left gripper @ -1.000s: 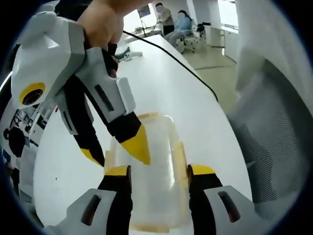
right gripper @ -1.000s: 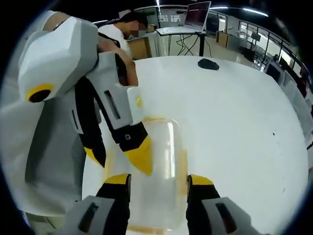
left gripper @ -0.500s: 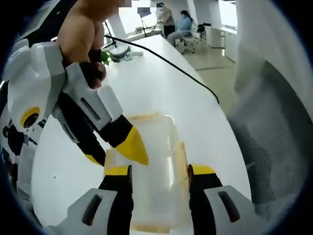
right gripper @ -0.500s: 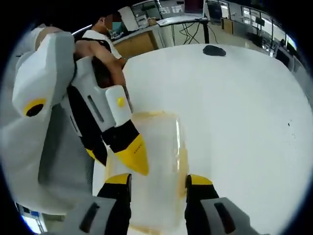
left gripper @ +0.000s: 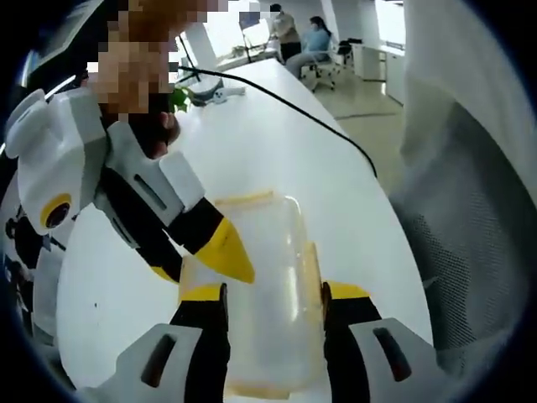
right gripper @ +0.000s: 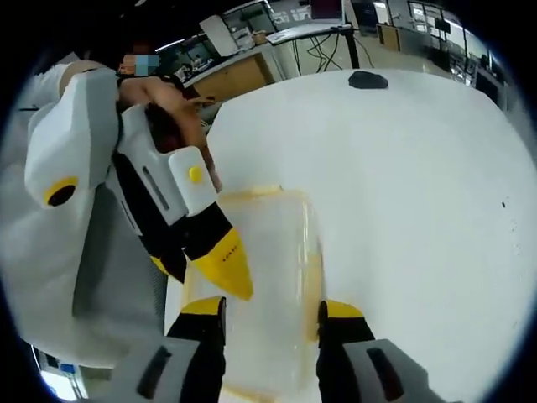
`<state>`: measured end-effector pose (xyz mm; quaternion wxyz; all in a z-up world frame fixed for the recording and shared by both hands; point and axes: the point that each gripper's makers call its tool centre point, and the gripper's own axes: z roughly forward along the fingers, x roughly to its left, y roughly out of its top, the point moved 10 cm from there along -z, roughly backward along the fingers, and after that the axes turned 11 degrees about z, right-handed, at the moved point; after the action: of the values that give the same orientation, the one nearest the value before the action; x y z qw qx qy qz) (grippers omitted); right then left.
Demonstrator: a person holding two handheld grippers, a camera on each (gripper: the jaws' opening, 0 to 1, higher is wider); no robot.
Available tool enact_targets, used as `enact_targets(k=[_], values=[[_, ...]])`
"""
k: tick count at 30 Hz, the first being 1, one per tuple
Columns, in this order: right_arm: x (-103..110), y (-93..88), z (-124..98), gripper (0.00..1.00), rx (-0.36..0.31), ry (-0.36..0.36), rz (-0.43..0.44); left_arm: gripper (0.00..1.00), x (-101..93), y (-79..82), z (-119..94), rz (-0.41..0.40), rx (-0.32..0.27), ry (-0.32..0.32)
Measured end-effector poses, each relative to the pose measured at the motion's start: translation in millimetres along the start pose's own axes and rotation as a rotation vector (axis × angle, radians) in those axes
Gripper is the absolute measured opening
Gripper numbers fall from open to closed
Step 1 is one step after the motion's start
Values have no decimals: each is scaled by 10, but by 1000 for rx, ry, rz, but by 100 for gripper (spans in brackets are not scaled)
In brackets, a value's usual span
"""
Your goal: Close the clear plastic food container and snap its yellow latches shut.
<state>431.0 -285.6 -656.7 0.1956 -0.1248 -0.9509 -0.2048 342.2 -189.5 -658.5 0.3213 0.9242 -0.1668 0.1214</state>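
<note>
The clear plastic container (left gripper: 264, 269) lies lid-on on the white table (left gripper: 277, 143), with yellow latches (left gripper: 243, 200) along its rim. My left gripper (left gripper: 273, 294) stands open, its yellow-tipped jaws on either side of the container's near end. The right gripper (left gripper: 197, 264) reaches in from the upper left, one tip on the lid, the other beside the left wall. In the right gripper view the same container (right gripper: 268, 277) sits between the open right gripper (right gripper: 270, 311) jaws. There the left gripper (right gripper: 197, 269) straddles the container's left edge. A side latch (right gripper: 313, 277) shows yellow.
A black cable (left gripper: 285, 96) runs across the table toward a far end where people sit (left gripper: 315, 42). A grey mesh chair (left gripper: 470, 252) stands at the right. A black mouse (right gripper: 367, 80) lies on the far table side; a person's white clothing (right gripper: 50, 277) hangs at left.
Both grippers have shifted slightly lower and nearer the container's left edge; the right gripper view tilted, showing more table. The container has not moved and the jaw gaps look the same.
</note>
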Motion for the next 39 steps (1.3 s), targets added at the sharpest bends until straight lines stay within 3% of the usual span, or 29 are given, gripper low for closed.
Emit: enact_targets(k=[4,14,15,16,17,18,20,25,29,32,39], values=[[5,10,5,41,12,-17,-17,34,-86,30,-36,44,3,21],[32,35,17,40,46,-56,-42,32,-160,23,-1,77,20,107],[39,40,31,40,43,-53,-24,31,-270,0,76,27,41,58],[42,51,14,40,53,-64,-43,32,-217,-8,98,92,39,140],[45,46,5,40,55,-66,-41,32,-219,-17,89,77,29,148],[36,33,0,40,50,-66,-41,32,-177,-42,82,40,11,138],[9,2,-6,40,30,-55,-32,32,-164,-30,93,80,30,136],[39,-16,-13,41,30,-63,-19,33,-115,-37,47,49,-7,108],[62,-37,-23,41,4,-80,-29,33,-86,-17,30,34,-2,93],[98,-35,-23,41,-16,-105,-49,33,-17,-43,15,-50,-36,69],[170,-36,-37,41,-38,-162,-93,33,10,-12,-31,-106,-43,38]])
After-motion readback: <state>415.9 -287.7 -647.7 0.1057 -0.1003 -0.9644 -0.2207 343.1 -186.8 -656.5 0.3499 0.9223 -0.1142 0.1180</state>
